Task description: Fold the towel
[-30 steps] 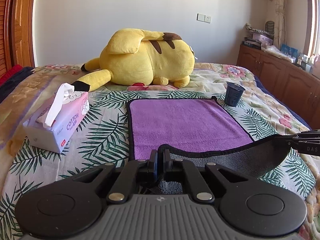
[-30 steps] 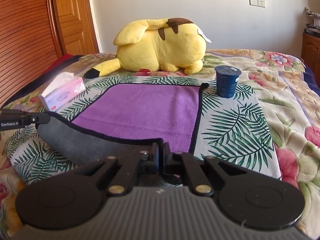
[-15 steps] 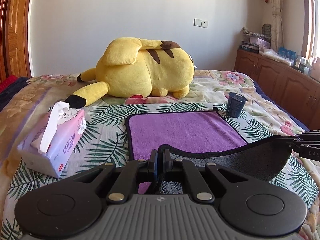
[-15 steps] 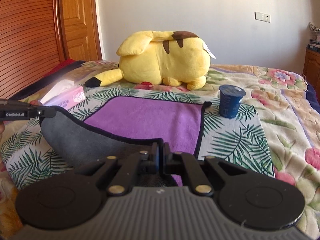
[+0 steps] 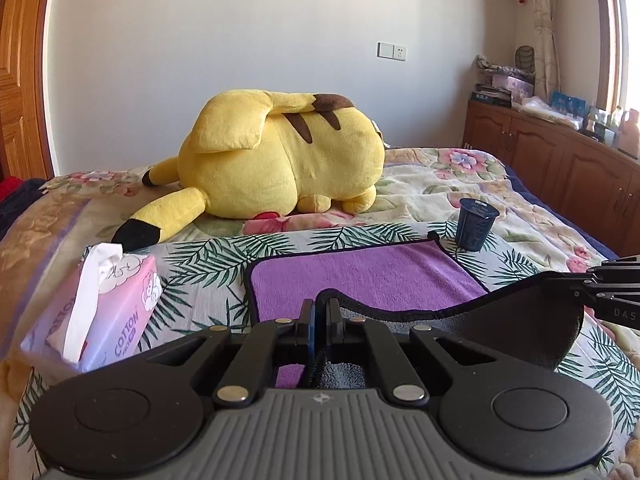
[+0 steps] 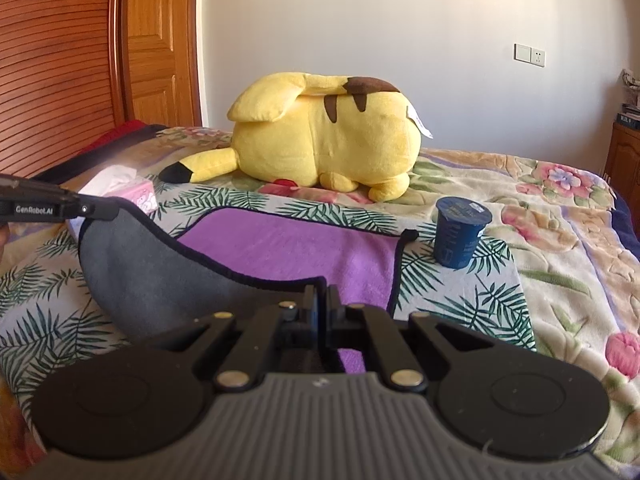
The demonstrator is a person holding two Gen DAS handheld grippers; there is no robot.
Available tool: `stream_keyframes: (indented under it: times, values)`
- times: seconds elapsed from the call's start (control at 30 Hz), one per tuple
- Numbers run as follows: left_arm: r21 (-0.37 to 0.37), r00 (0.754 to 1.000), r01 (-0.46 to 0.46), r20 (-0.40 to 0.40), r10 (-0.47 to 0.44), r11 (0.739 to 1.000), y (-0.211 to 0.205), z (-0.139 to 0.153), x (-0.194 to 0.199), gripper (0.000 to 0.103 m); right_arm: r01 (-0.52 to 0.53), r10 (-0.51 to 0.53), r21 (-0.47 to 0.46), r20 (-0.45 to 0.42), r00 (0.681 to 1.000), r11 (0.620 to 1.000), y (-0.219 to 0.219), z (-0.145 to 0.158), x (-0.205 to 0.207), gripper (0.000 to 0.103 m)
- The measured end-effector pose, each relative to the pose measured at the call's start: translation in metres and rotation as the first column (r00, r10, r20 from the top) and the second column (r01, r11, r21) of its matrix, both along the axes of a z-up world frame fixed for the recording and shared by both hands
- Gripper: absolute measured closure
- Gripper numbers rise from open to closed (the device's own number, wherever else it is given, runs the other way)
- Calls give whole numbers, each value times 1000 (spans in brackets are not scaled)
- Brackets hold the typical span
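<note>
Left hand-held gripper (image 5: pixel 320 312) and right hand-held gripper (image 6: pixel 320 300) each clamped on a near corner of the towel (image 5: pixel 360 276), edge lifted off bed (image 5: pixel 460 196)

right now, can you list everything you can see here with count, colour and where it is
towel: 1, purple top, grey underside, flat on the bed, near edge lifted
plush: 1, yellow with brown stripes, far side of the bed
tissue box: 1, pink, left of the towel
cup: 1, dark blue, by the towel's far right corner
bed: 1, floral and leaf cover
cabinet: 1, brown, right wall, clutter on top
door: 1, wooden, far left
left tongs: black, shut on the towel's near left corner
right tongs: black, shut on the near right corner
</note>
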State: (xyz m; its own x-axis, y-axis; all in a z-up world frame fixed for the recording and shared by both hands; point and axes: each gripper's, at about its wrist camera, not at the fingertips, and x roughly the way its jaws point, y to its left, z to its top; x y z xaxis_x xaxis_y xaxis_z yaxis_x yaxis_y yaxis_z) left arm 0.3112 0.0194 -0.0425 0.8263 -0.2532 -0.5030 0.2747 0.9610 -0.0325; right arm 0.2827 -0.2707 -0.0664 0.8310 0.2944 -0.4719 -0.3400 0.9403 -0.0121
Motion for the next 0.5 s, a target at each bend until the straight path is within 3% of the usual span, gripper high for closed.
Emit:
stream_keyframes:
  times: [0.5]
  values:
    - [51, 999, -14, 50, 11, 999, 1, 15, 19, 103, -6, 7, -14, 68, 998, 1000, 0, 16, 29, 99]
